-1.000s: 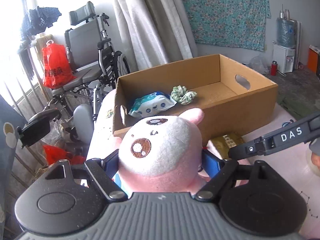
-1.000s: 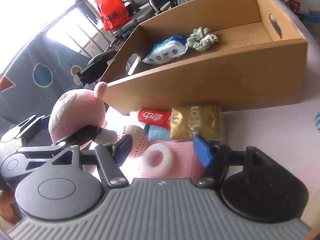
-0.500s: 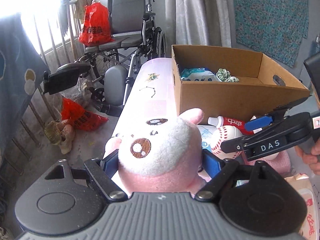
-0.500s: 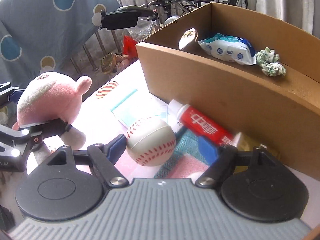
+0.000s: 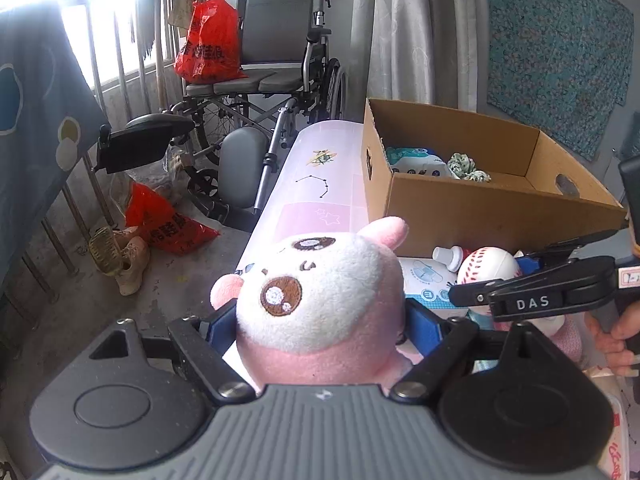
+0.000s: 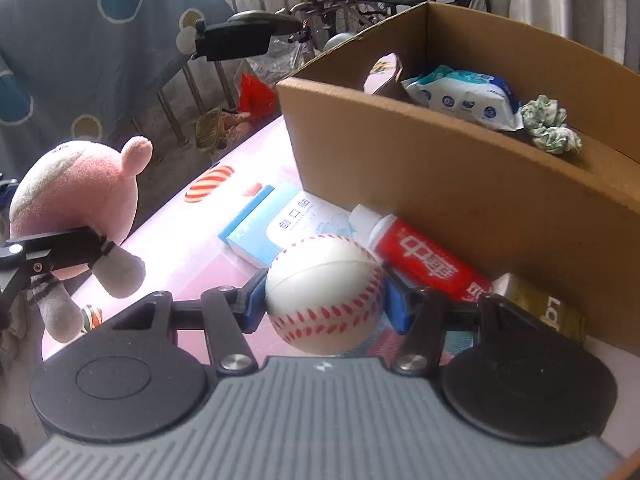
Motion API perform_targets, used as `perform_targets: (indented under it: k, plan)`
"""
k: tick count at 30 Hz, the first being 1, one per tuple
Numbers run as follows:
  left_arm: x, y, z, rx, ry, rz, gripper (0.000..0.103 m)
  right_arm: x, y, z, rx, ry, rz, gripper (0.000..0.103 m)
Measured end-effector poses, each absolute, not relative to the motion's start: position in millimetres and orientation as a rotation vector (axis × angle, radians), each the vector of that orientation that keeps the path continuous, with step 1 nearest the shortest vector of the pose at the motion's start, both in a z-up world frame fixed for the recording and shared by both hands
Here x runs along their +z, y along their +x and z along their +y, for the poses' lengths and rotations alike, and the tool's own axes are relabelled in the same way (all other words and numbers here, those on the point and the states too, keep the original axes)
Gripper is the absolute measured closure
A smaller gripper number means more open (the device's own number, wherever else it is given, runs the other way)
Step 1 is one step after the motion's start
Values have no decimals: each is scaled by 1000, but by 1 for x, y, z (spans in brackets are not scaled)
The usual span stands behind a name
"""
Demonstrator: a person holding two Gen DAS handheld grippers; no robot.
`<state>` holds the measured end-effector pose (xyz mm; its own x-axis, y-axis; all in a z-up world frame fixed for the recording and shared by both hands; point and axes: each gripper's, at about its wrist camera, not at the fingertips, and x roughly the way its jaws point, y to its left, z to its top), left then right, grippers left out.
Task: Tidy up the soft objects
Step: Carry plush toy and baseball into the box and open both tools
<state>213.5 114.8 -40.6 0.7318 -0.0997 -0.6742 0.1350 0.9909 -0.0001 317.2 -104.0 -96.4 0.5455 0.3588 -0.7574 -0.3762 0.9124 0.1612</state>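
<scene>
A big cardboard box [image 6: 460, 184] sat open on a pink table [image 5: 320, 184]. Inside the box lay a white and blue pack of wipes [image 6: 464, 94], and just beside it was a green and white hair scrunchie [image 6: 550, 124]. In front of the box, on the table, lay a red tube [image 6: 424, 258] right against the box wall, a light blue flat packet [image 6: 280, 220] next to the tube, and part of a gold packet [image 6: 548, 308] at the box's foot. The left gripper [image 5: 320, 320] was spread wide, with its blue pads pressed on both sides of a pink and white plush toy [image 5: 320, 292]. The toy filled the space between the two fingers, and its face looked up. In the right wrist view the same toy sat off to the left, away from the box, with its grey legs hanging down. The right gripper [image 6: 326, 296] was closing its two fingers on a white ball with red stitches [image 6: 324, 292]. The ball sat right between the blue pads, and they touched it on both sides. The ball was just in front of the box, close to the red tube and the blue packet. A hand [image 5: 616, 332] showed at the right edge of the left wrist view, behind the right gripper.
</scene>
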Motion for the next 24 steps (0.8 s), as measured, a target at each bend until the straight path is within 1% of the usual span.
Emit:
perform_targets:
  k: [3,7,10,12,15,17,19,21,24]
  plan:
    - [-30,216,111,-143,48,715,17,-71,308,-139,421,35,835,47]
    - [-4,233,90,-201,49,639,16,-27,313,-199,400,182,766,46]
    - [15,269,54,-276,104,616,16,-1,345,-237,348,276,726,46]
    - [19,302,27,-315,150,618,16,4,379,-252,321,301,753,46]
    - [13,357,-18,-326,242,629,16,-10,438,-263,253,360,831,46]
    - [1,393,-42,-339,294,692,16,-24,468,-259,199,336,881,46]
    - [-17,430,-62,-341,324,793,15,-41,494,-249,177,295,934,46]
    - [-30,450,-72,-293,344,850,11,-60,510,-240,142,271,989,46]
    - [-47,468,-84,-253,430,892,10,-86,523,-229,130,305,1066,45]
